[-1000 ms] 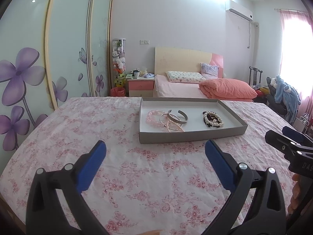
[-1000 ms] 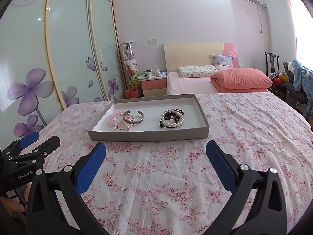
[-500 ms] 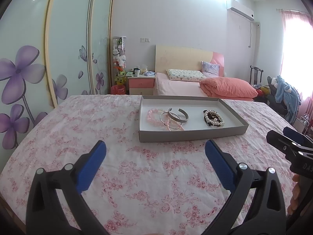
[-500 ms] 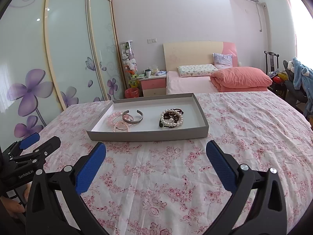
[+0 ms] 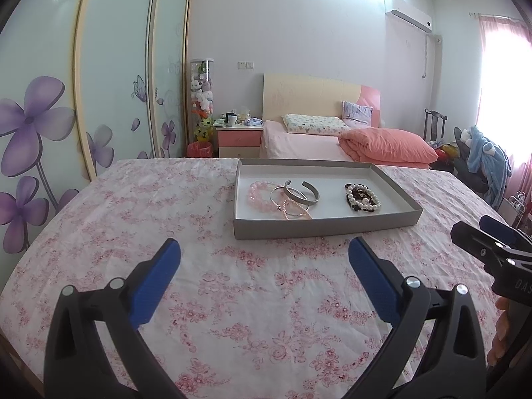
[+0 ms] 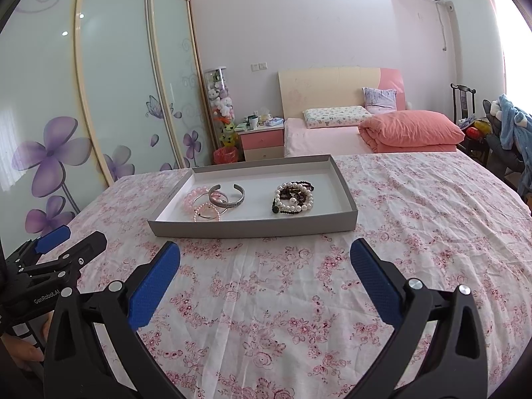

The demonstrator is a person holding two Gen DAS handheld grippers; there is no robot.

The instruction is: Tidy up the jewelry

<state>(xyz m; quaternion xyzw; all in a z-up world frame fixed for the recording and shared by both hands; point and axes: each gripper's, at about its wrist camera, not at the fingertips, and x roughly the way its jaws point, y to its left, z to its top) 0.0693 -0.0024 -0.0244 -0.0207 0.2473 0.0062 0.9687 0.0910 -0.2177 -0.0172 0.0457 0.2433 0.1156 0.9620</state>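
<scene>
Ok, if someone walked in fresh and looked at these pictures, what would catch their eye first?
Probably the shallow grey tray on the pink floral tablecloth, holding a silver cuff among pink bead bracelets on its left and a pearl and dark bead pile on its right. Next, the open blue-padded right claw and left claw, both short of the tray.

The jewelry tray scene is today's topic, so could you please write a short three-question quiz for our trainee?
1. True or false: the left tongs are shut on a bracelet.
2. Which lies nearer the tray's right end: A) the silver cuff or B) the pearl bracelet?
3. Fill in: the tray rests on a ___-patterned tablecloth.

Key: 1 false, both the left and the right tongs are open and empty; 2 B; 3 floral.
</scene>
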